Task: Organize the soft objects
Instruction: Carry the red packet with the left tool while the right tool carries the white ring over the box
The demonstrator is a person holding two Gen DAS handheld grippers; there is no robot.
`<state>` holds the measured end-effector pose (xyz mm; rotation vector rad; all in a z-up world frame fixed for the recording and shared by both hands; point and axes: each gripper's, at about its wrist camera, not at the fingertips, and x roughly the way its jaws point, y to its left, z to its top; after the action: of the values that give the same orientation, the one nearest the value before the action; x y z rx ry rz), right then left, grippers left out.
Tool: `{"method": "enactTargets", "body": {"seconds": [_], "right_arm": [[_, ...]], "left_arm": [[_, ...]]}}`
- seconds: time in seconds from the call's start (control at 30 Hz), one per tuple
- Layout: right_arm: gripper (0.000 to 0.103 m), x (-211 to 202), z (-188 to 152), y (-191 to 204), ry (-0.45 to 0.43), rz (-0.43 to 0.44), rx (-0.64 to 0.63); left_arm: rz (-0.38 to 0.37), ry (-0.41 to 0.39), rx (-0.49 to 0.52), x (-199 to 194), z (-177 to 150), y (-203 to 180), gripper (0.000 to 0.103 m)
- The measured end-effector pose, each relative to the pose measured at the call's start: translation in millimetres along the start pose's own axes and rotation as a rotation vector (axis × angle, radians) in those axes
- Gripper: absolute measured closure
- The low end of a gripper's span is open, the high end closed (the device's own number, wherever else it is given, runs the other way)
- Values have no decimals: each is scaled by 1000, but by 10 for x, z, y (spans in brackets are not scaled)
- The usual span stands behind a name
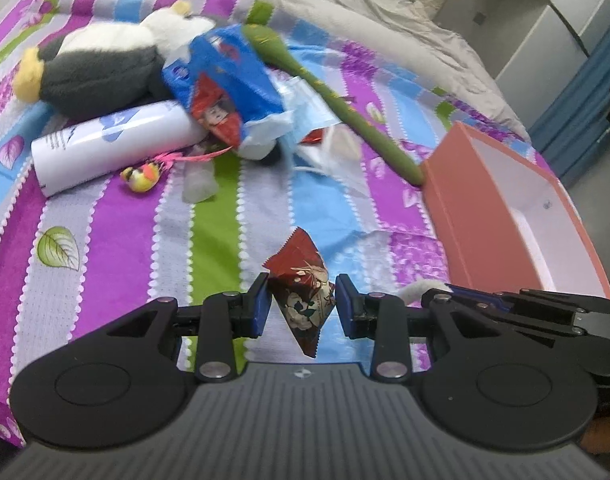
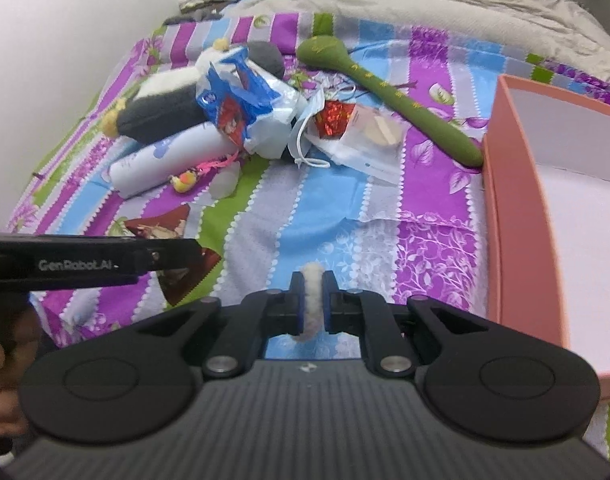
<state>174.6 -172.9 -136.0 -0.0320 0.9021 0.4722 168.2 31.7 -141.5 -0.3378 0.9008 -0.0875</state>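
Note:
My left gripper (image 1: 303, 300) is shut on a dark red printed packet (image 1: 303, 292) and holds it above the striped bedspread; the packet also shows in the right wrist view (image 2: 165, 228), partly behind the left gripper's side. My right gripper (image 2: 313, 306) is shut on a small white fluffy pad (image 2: 311, 308). A pink open box (image 1: 517, 216) lies to the right, also seen in the right wrist view (image 2: 545, 208). A pile sits farther back: a penguin plush (image 1: 93, 68), a blue plastic bag (image 1: 225, 80), a green soft stick (image 1: 337, 96) and a face mask (image 2: 305, 136).
A white cylinder bottle (image 1: 109, 144) lies by the pile, with a small yellow-orange toy (image 1: 143, 174) in front of it. A grey blanket (image 2: 445, 4) covers the far bed. A wall stands at the left (image 2: 65, 20). A white cabinet (image 1: 525, 20) stands at the back right.

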Motion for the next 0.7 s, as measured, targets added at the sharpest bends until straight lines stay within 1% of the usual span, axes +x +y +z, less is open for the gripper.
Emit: {"method": "enactTargets", "body": {"seconds": [0.17, 0.37, 0.7], "right_arm": [[91, -283, -16, -12, -53, -14, 14], [91, -616, 19, -66, -143, -25, 42], [91, -1030, 122, -151, -256, -37, 53]], "left_arm": [[-24, -32, 39, -221, 50, -209, 63], [-41, -72, 104, -464, 144, -504, 63], [-82, -133, 155, -792, 300, -910, 63]]}}
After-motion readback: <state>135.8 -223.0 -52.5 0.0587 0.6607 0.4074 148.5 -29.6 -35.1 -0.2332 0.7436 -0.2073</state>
